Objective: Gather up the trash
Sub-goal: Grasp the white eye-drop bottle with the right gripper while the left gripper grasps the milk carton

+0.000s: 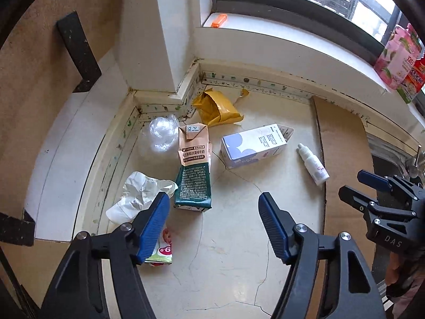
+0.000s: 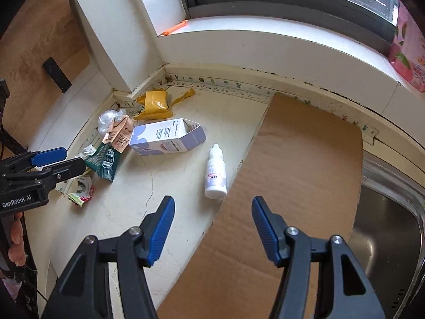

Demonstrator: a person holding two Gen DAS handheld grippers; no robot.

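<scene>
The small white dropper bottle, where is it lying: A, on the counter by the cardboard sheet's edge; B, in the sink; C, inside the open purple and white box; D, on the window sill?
A: the small white dropper bottle lies on its side on the pale counter, against the edge of the cardboard sheet, apart from the box.

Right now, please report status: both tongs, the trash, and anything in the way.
Left tongs open, empty, above milk carton. Right tongs open, empty, near dropper bottle. Trash all on counter, uncollected. Path clear.
</scene>
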